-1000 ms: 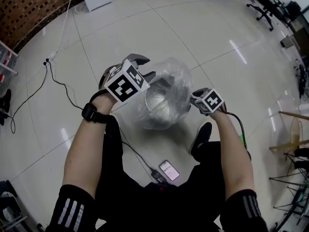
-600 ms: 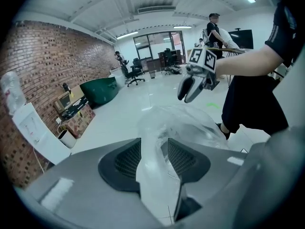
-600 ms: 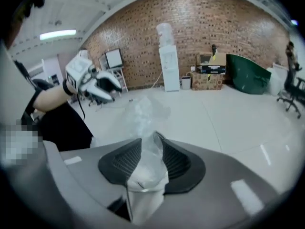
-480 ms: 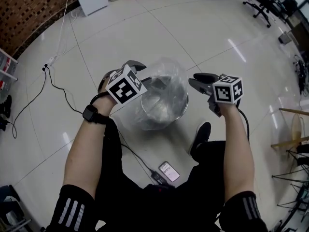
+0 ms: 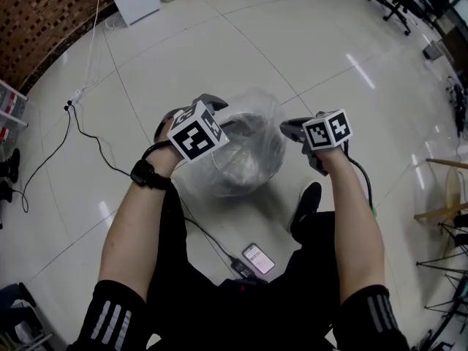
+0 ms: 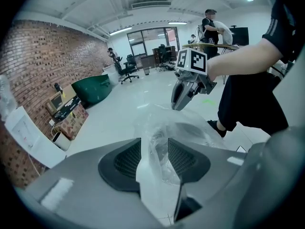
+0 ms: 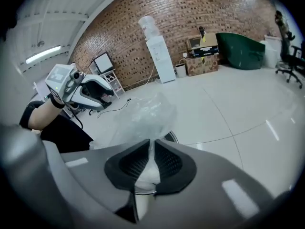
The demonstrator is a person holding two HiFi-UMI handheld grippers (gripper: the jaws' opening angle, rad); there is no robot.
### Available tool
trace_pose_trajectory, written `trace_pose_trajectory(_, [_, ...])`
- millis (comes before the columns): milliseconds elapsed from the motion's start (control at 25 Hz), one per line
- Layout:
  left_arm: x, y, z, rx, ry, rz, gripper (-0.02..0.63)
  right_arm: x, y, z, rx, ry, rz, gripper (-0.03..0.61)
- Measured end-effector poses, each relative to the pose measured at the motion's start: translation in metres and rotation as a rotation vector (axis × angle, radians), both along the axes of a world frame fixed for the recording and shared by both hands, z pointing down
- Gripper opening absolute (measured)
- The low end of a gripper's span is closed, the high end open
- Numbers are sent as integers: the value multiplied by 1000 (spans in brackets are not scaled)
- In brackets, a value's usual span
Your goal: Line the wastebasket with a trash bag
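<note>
My left gripper [image 5: 222, 112] pinches the soft, light, slippery trash bag [image 5: 254, 107]. My right gripper [image 5: 287, 129] just squeezed shut on its other side. The bag sits over the wastebasket [image 5: 245, 170]. The top edge looks best to grab.

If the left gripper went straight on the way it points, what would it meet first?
The left gripper would push into the trash bag its jaws already pinch; loose plastic billows directly ahead. Behind it probably the wastebasket, though depth is unclear.
</note>
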State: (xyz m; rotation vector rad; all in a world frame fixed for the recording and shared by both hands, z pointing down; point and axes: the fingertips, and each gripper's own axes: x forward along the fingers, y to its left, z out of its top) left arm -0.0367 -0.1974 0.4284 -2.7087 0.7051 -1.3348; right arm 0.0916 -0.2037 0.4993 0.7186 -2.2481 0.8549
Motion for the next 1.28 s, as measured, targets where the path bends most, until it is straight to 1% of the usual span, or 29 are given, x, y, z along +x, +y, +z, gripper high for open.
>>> trace_pose_trajectory(40, [1,0,1,-2,-1,3,170,1,-1,-5,14,4,0,20])
trace_pose_trajectory(80, [3,1,2,-4,-2,8,170,1,-2,-11,32,7,-2,11])
trace_pose_trajectory(200, [14,6,5,-10,-3,41,170,5,-1,-28,87,51,-29,9])
trace_pose_trajectory(280, [25,11,8,-8,-8,70,170,7,4,-31,103,91,-56,9])
trace_pose_trajectory(440, [40,8,27,2,-71,96,181,14,10,-25,111,155,-90,9])
trace_pose_trajectory(520, [45,5,44,-31,-90,97,201,13,10,-23,117,171,-105,9])
trace_pose_trajectory(640, [56,4,65,-79,-102,105,210,12,13,-21,118,176,-114,9])
trace_pose_trajectory(800, [82,4,90,-125,-115,137,235,20,17,-11,107,221,-122,9])
trace_pose_trajectory(920, [98,7,119,-177,-148,146,245,25,19,-8,106,237,-133,9])
trace_pose_trajectory(1000, [106,11,137,-209,-171,156,250,24,20,-11,121,243,-147,9])
trace_pose_trajectory(1160, [112,15,164,-247,-205,157,250,27,15,-15,157,296,-150,9])
trace_pose_trajectory(1240, [110,13,178,-268,-210,136,250,24,13,-17,175,304,-162,9])
trace_pose_trajectory(1280, [109,12,185,-279,-203,121,250,23,14,-14,169,307,-169,11])
